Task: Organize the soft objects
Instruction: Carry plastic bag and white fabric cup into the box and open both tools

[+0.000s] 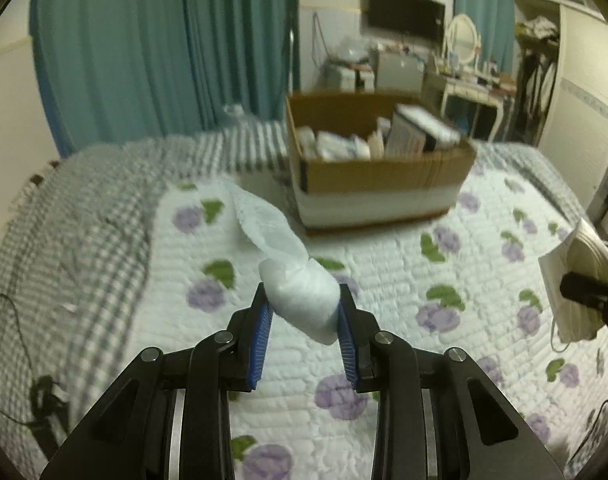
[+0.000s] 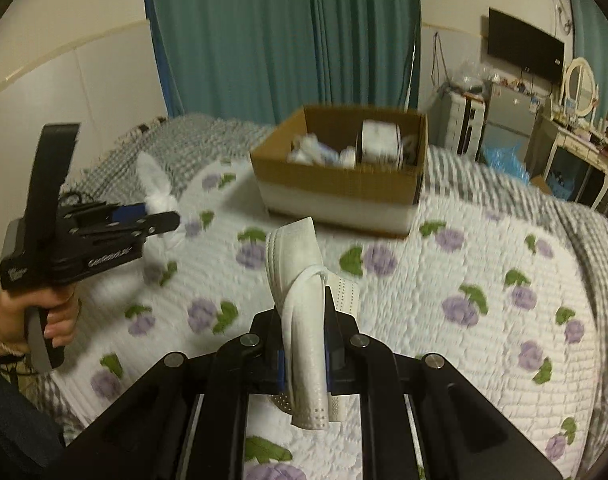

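My left gripper (image 1: 304, 300) is shut on a twisted white cloth wad (image 1: 300, 300), held above the floral quilt; the cloth's loose end trails up and left. It also shows in the right wrist view (image 2: 156, 196), at the left gripper (image 2: 160, 216). My right gripper (image 2: 304, 320) is shut on a bunch of white face masks (image 2: 300, 304), held above the quilt. The masks also show at the right edge of the left wrist view (image 1: 571, 288). An open cardboard box (image 1: 379, 172) (image 2: 335, 184) holding soft packs sits farther back on the bed.
The bed carries a white quilt with purple flowers (image 2: 463, 288) over a grey checked blanket (image 1: 84, 208). Teal curtains (image 2: 284, 40) hang behind. A dresser with a mirror (image 1: 463, 40), a wall screen and clutter stand at the back right.
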